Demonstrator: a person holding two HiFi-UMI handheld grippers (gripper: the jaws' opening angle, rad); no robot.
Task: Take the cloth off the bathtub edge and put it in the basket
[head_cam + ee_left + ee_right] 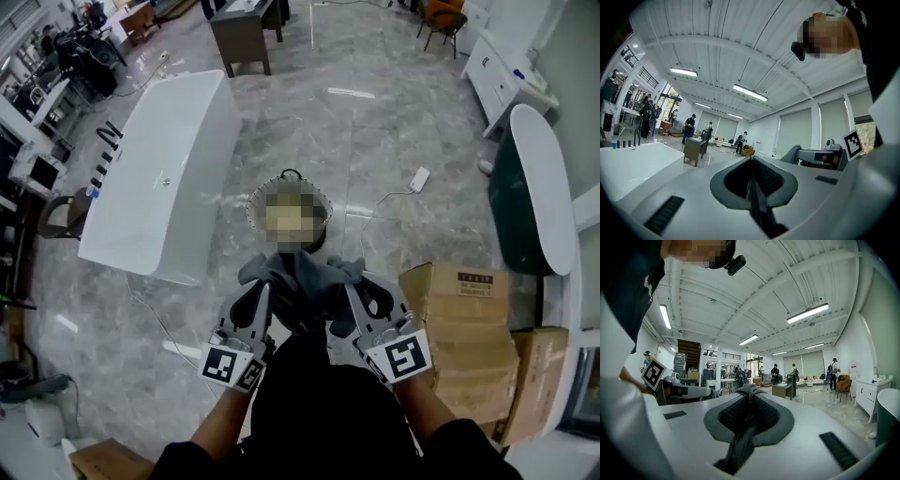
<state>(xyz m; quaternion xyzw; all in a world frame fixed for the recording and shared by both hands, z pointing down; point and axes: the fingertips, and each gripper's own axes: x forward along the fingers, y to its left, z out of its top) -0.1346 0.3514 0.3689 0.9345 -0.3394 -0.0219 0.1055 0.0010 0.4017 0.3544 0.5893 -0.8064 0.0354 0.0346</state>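
As L gripper (267,292), R gripper (349,292) clamp cloth (305,279), basket (252,202) sits ahead.

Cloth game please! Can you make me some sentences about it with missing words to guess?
1. The cloth is ___ in colour.
2. The count of tools pinching it, left tool and right tool, is ___.
3. The round basket stands on the ___.
4. The long bathtub left of the basket is coloured ___.
Missing words: grey; two; floor; white.
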